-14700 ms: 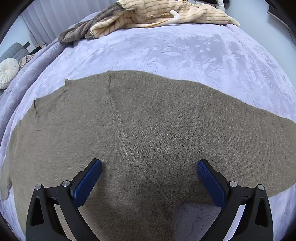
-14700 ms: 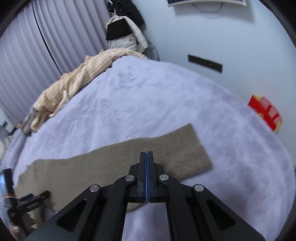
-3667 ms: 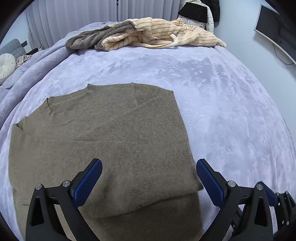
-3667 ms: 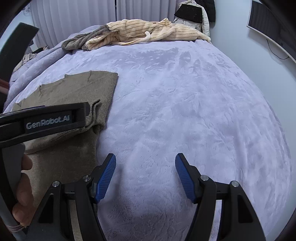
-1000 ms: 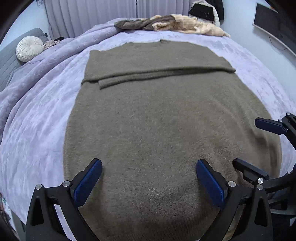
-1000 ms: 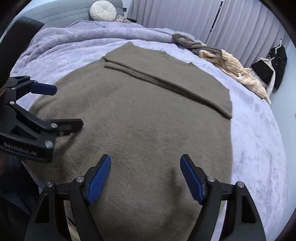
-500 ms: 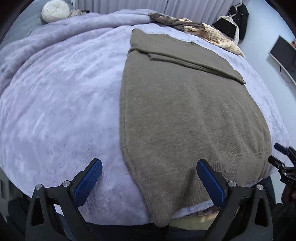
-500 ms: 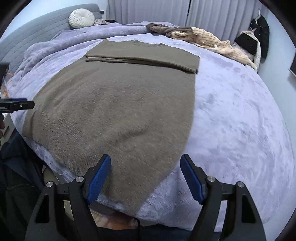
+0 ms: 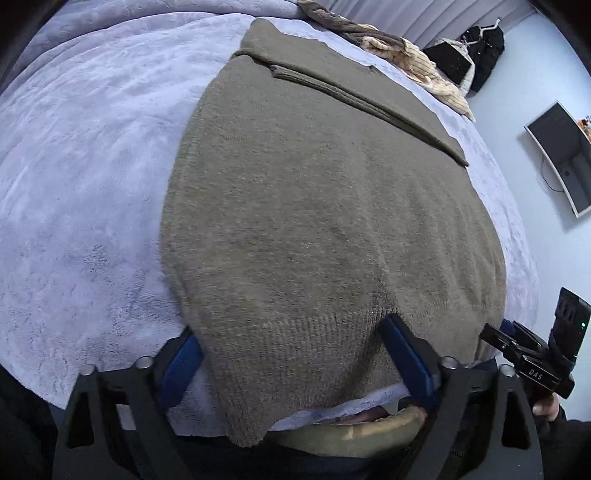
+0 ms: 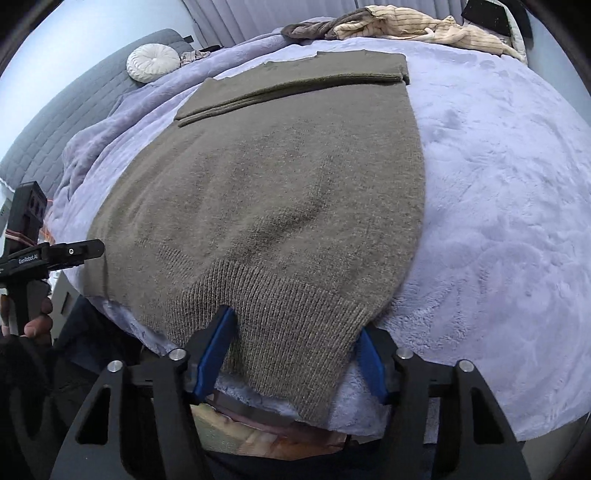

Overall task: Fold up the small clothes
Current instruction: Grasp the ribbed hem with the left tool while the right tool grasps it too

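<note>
An olive-brown knit sweater (image 9: 325, 206) lies flat on the lavender blanket (image 9: 74, 184), sleeves folded across its far end. Its ribbed hem hangs over the near bed edge. My left gripper (image 9: 291, 343) straddles the hem's left corner, jaws closing, fabric between the blue pads but not pinched. In the right wrist view the sweater (image 10: 280, 192) fills the middle. My right gripper (image 10: 293, 347) straddles the hem's right corner the same way, jaws closing. Each gripper shows in the other's view: the right gripper (image 9: 524, 350) and the left gripper (image 10: 74, 253).
A heap of cream striped and grey clothes (image 10: 406, 22) lies at the far end of the bed. A round white cushion (image 10: 153, 62) rests by a grey quilted headboard (image 10: 55, 122). A screen (image 9: 561, 155) hangs on the right wall. A hand (image 10: 37, 325) holds the left gripper.
Both grippers have come down to the near bed edge, each over one hem corner. Their jaws have narrowed around the ribbed hem, and both views have rolled.
</note>
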A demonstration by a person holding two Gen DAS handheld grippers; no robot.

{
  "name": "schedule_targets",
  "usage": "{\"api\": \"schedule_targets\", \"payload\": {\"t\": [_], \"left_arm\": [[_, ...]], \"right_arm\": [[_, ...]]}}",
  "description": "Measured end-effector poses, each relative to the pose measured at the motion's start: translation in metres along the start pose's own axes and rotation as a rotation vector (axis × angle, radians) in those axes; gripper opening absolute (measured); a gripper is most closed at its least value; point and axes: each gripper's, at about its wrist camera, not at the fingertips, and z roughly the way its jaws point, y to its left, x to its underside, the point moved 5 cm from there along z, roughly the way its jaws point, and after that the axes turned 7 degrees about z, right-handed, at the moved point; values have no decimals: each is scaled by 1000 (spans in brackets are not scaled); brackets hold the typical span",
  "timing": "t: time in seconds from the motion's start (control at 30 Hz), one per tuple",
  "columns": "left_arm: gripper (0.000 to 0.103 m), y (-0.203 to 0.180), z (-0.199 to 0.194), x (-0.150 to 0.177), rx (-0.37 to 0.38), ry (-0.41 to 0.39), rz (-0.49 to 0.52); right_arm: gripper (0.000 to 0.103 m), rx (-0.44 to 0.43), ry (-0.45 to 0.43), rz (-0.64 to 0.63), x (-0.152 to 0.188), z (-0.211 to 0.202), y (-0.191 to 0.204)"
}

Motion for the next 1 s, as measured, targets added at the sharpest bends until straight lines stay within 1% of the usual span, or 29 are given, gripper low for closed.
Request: {"api": "schedule_targets", "payload": {"t": [0.03, 0.07, 0.1, 0.13, 0.17, 0.2, 0.23, 0.3, 0.33, 0.37, 0.4, 0.43, 0.5, 0.53, 0.57, 0.6, 0.63, 0.67, 0.7, 0.73, 0.77, 0.87, 0.93, 1.0], "left_arm": [[74, 2, -2, -1, -3, -9, -5], [61, 4, -7, 0, 2, -28, -8], [49, 7, -8, -1, 7, -35, -12], [45, 9, -10, 0, 15, -41, -18], [40, 11, -12, -1, 29, -51, -23], [40, 13, -13, -1, 55, -56, -27], [43, 14, -12, -1, 73, -49, -30], [58, 19, -5, 0, 99, -29, -46], [63, 19, -5, 0, 123, -30, -49], [75, 18, -5, 0, 144, -34, -46], [82, 15, -5, 0, 152, -39, -40], [83, 11, -3, -2, 145, -36, -33], [83, 4, 2, -3, 104, -17, -6], [83, 2, 2, -4, 90, -16, 1], [82, 1, 2, -4, 85, -15, 4], [66, -1, 2, -5, 72, -18, 10], [54, 1, 1, -6, 25, -25, 16], [42, 1, 0, -7, 17, -26, 15], [21, 2, -3, -9, 32, -34, 7], [11, 4, -7, -10, 53, -42, 2], [11, 4, -11, -11, 66, -46, -1], [11, -4, -21, -17, 39, -81, 41], [11, -9, -26, -24, 37, -105, 64], [11, -10, -28, -34, 42, -124, 59]], "right_arm": [[55, -15, -7, 24, -2, -2, -3], [40, -42, -14, 55, -2, -2, -3], [35, -69, -18, 81, -1, -5, -7], [23, -96, -15, 100, -2, -6, -11], [20, -125, -9, 108, -2, -7, -11], [20, -146, -5, 106, -2, -7, -10], [20, -167, 4, 100, -3, -7, -9], [23, -179, 18, 92, -5, -4, -9], [24, -176, 15, 92, -6, -3, -10], [35, -183, 17, 96, -6, -1, -10], [42, -201, 21, 98, -6, 1, -8], [48, -205, 18, 94, -4, 0, -5], [57, -189, 8, 73, -1, 2, 1], [59, -173, 2, 56, -1, 3, 4], [59, -155, 3, 43, -1, 4, 6], [58, -146, 2, 35, -1, 4, 7], [48, -141, -1, 30, -2, 2, 7], [25, -137, 7, 22, -3, 1, 7], [15, -158, 22, 18, -4, 0, 6], [11, -187, 28, 28, -5, -3, 4], [10, -207, 23, 33, -7, -7, 3], [10, -247, -25, 18, -15, -26, 5], [10, -286, -62, 40, -25, -37, 5], [10, -306, -90, 60, -35, -44, 3]]}}
